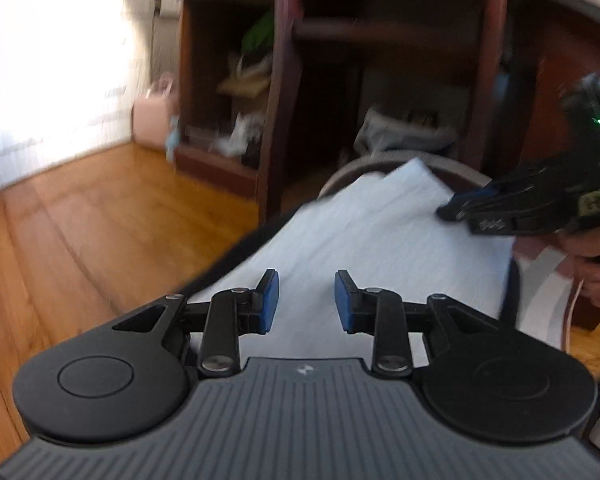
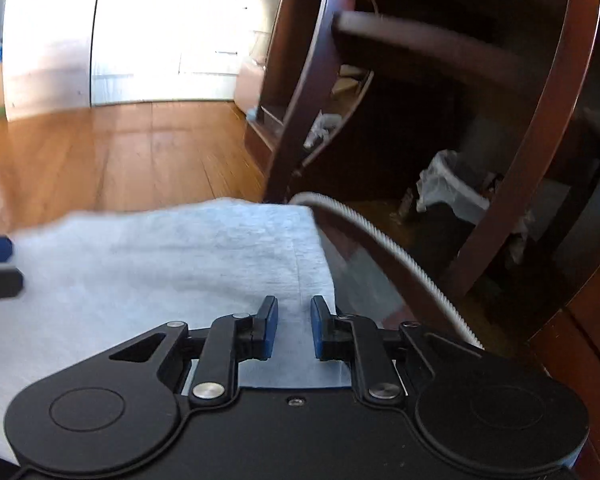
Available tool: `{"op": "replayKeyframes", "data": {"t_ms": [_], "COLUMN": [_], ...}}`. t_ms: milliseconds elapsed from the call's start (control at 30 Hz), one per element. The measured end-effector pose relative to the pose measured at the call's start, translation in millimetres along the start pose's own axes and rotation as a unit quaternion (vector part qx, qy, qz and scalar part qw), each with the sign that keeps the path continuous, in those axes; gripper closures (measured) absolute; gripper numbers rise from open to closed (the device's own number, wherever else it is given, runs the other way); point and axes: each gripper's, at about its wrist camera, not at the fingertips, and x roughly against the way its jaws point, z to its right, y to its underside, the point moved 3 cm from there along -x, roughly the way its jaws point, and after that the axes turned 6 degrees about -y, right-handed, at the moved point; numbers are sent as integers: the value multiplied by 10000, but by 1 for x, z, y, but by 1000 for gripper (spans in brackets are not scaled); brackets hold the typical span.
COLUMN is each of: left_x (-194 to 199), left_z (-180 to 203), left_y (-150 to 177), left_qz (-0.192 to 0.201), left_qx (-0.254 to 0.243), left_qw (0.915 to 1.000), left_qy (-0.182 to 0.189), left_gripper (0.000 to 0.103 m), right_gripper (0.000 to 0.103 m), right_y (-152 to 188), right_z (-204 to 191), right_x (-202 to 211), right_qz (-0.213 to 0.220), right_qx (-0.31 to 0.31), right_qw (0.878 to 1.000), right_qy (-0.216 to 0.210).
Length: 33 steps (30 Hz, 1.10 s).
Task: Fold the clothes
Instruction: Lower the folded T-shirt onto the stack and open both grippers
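The light blue garment (image 1: 380, 240) lies spread and partly folded on a round seat, reaching from the seat's near edge to its far edge. A pale corded rim (image 2: 380, 240) borders the seat, and dark seat surface shows bare between the cloth's right edge and that rim.

Left tongs (image 1: 306, 300): jaws stand apart over the near part of the garment, blue pads facing each other with a clear gap. Nothing sits between the pads; they grip nothing.

Right tongs (image 2: 294, 328): jaws stand a narrow gap apart above the garment's right edge, beside a seam line. Cloth shows beneath and between the pads, but the pads do not press on it. In the left wrist view the right tongs (image 1: 448, 210) come in from the right with the tips at the cloth's far right corner; whether they touch it cannot be told. A hand (image 1: 588, 268) holds their grip.

Containers: a bin (image 2: 456, 196) lined with a white bag stands on the wooden floor (image 2: 120, 152) beyond the seat, under dark wooden furniture; its contents cannot be made out. An open wooden shelf unit (image 1: 224, 92) holds blurred items, among them something green and pale crumpled material. A pink container (image 1: 152, 116) stands on the floor beside the shelf unit; its contents are hidden.
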Motion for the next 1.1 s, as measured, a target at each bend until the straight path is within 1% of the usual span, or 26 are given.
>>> {"op": "replayKeyframes", "data": {"t_ms": [67, 167, 233, 300, 367, 400, 433, 500, 533, 567, 633, 667, 733, 767, 800, 833, 867, 933, 967, 1033, 1100], "left_x": [-9, -14, -17, -22, -24, -26, -29, -30, -30, -24, -6, 4, 24, 32, 40, 47, 54, 70, 79, 94, 106], "left_z": [-3, 2, 6, 4, 2, 2, 1, -1, -2, -2, -1, 1, 6, 8, 11, 14, 18, 26, 30, 32, 33], "left_y": [5, 4, 1, -1, -3, -6, -10, -20, -25, -28, -32, -33, -34, -34, -35, -36, -37, -40, -41, -41, -39], "left_qz": [-115, -187, -245, -331, -418, -448, -476, -512, -528, -488, -344, -270, -158, -118, -108, -134, -178, -235, -223, -298, -419], "left_qx": [162, 52, -61, -42, -69, -155, -262, -414, -484, -506, -540, -602, -661, -667, -672, -729, -860, -1122, -1199, -1133, -1023], "left_qw": [9998, 9997, 9994, 9991, 9986, 9981, 9971, 9949, 9937, 9938, 9952, 9953, 9958, 9963, 9967, 9965, 9954, 9927, 9918, 9928, 9938], "left_qy": [-4, -154, -252, -280, -307, -405, -537, -759, -866, -859, -745, -712, -616, -531, -437, -380, -370, -381, -382, -258, -86], "left_gripper": [74, 74, 74, 74, 73, 73, 72, 58, 57, 58, 58, 57, 54, 49, 44, 33, 27, 24, 20, 12, 10], "right_gripper": [85, 85, 85, 85, 85, 84, 77, 63, 52, 49, 50, 50, 50, 50, 50, 50, 50, 50, 50, 48, 47], "right_y": [7, 2, 2, 8, 16, 18, 18, 16, 13, 9, 4, 2, -1, -3, -3, -3, -3, 5, 11, 23, 38], "right_z": [4, 18, 21, 18, 17, 17, 16, 12, 12, 15, 22, 26, 32, 34, 35, 35, 33, 31, 30, 27, 9], "right_x": [-9, -24, -23, -16, -11, -8, -6, -1, 3, 8, 19, 23, 32, 38, 41, 44, 42, 47, 56, 76, 104], "right_qz": [-41, -219, -274, -271, -163, -118, -119, -161, -172, -113, 48, 136, 306, 398, 380, 334, 145, 16, -11, -56, -85], "right_qx": [63, -275, -378, -405, -653, -804, -815, -740, -743, -881, -1193, -1333, -1535, -1641, -1594, -1507, -1117, -777, -971, -1521, -1894], "right_qw": [9999, 9994, 9989, 9988, 9977, 9967, 9966, 9968, 9963, 9953, 9925, 9908, 9876, 9853, 9853, 9850, 9858, 9813, 9813, 9799, 9777], "right_qy": [115, -22, -91, -69, -69, -53, 25, 258, 398, 399, 273, 165, 148, 245, 490, 765, 1245, 1762, 1660, 1286, 906]}}
